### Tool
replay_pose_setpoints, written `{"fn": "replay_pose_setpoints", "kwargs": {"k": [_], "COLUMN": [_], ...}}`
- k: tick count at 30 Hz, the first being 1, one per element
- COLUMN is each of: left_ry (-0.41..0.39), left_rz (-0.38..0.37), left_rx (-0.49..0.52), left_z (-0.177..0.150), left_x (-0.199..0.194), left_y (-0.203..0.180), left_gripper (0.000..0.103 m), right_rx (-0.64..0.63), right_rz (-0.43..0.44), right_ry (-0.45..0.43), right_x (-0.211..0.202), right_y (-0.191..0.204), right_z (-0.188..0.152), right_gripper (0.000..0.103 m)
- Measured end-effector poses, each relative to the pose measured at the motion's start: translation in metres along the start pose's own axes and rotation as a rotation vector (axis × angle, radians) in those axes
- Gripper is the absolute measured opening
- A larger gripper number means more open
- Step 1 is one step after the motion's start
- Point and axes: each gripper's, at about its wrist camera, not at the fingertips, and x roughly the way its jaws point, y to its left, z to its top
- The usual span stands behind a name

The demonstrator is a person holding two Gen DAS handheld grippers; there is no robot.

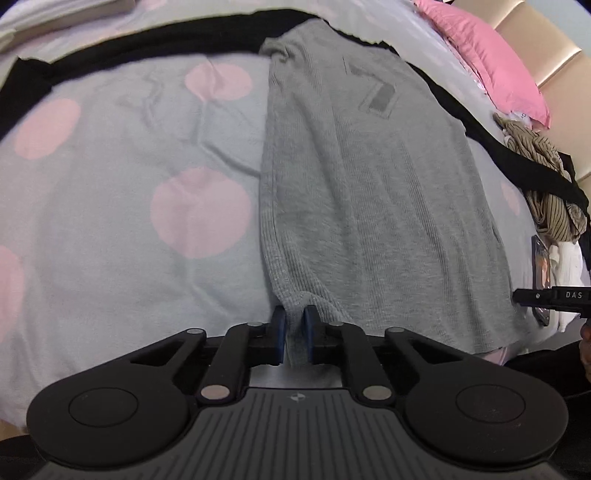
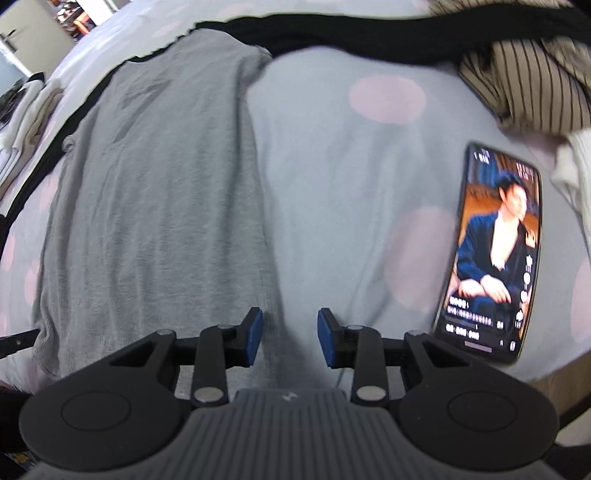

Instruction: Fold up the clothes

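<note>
A grey knit garment [image 1: 369, 184] lies lengthwise on the bed, folded into a long strip. In the left wrist view my left gripper [image 1: 294, 321] is shut on the garment's near hem, with a fold of grey fabric pinched between the blue pads [image 1: 279, 328]. In the right wrist view the same garment [image 2: 155, 203] fills the left half. My right gripper [image 2: 290, 332] stands open at its near right edge. That edge runs between the fingers [image 2: 255, 336], and neither pad presses on it.
The bed sheet [image 1: 110, 221] is pale grey with pink dots. A black garment [image 2: 332, 33] stretches across the far side. A lit phone [image 2: 495, 251] lies right of my right gripper, with striped clothes [image 2: 528, 81] beyond it. A pink pillow [image 1: 487, 62] rests by the headboard [image 1: 546, 48].
</note>
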Motion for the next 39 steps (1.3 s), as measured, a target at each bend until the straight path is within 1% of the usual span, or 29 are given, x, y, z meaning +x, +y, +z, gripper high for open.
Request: {"fn": "replay_pose_setpoints", "kwargs": {"k": [2,5,7,9,10,12,15,17,20,22,24,27,30,31,36,39], "left_ry": [-0.014,0.003,0.010,0.012,0.014,0.011,-0.029,-0.073,-0.141,-0.149,-0.157,-0.094,-0.004,0.023,0.148,0.198], "left_rz": [0.018,0.043,0.061,0.072,0.075,0.068,-0.002,-0.059,-0.119,-0.113,-0.107,-0.064,0.008,0.018,0.100,0.138], "left_rx": [-0.011,-0.073,-0.081,-0.074,-0.069,-0.072,-0.124,-0.149,-0.147,-0.123,-0.099,-0.065,-0.018,-0.007,0.032,0.048], "left_z": [-0.001,-0.003,-0.004,-0.004,-0.003,-0.001,0.003,0.008,0.017,0.020,0.023,0.020,0.010,0.006,-0.010,-0.014], "left_x": [-0.006,-0.008,-0.008,-0.007,-0.006,-0.007,-0.024,-0.043,-0.078,-0.096,-0.114,-0.114,-0.097,-0.090,-0.044,-0.023], "left_y": [0.003,0.016,0.019,0.018,0.018,0.016,0.019,0.019,0.013,0.008,0.003,0.002,0.003,0.004,0.009,0.012], "left_gripper": [0.006,0.006,0.006,0.006,0.006,0.006,0.005,0.005,0.005,0.005,0.005,0.005,0.005,0.005,0.004,0.005], "right_rx": [0.010,0.015,0.016,0.003,-0.013,-0.039,-0.023,-0.009,0.001,-0.008,-0.065,-0.166,-0.239,-0.257,-0.273,-0.290], "right_rz": [0.007,0.019,0.036,0.046,0.041,0.027,0.033,0.046,0.060,0.061,0.037,-0.018,-0.055,-0.067,-0.110,-0.145], "right_ry": [0.017,0.036,0.059,0.072,0.069,0.060,0.040,0.012,-0.022,-0.037,-0.033,0.005,0.074,0.096,0.196,0.237], "right_x": [0.002,0.005,0.009,0.013,0.013,0.010,-0.004,-0.025,-0.059,-0.083,-0.099,-0.107,-0.097,-0.092,-0.051,-0.033], "right_y": [-0.002,-0.001,0.002,0.006,0.009,0.013,0.012,0.009,0.006,0.006,0.011,0.022,0.028,0.029,0.023,0.023], "right_z": [0.000,-0.002,-0.004,-0.007,-0.009,-0.010,-0.007,-0.001,0.009,0.017,0.020,0.014,0.005,0.002,-0.012,-0.016], "right_gripper": [0.031,0.030,0.024,0.012,0.009,0.006,0.005,0.005,0.004,0.004,0.004,0.004,0.004,0.004,0.004,0.004]}}
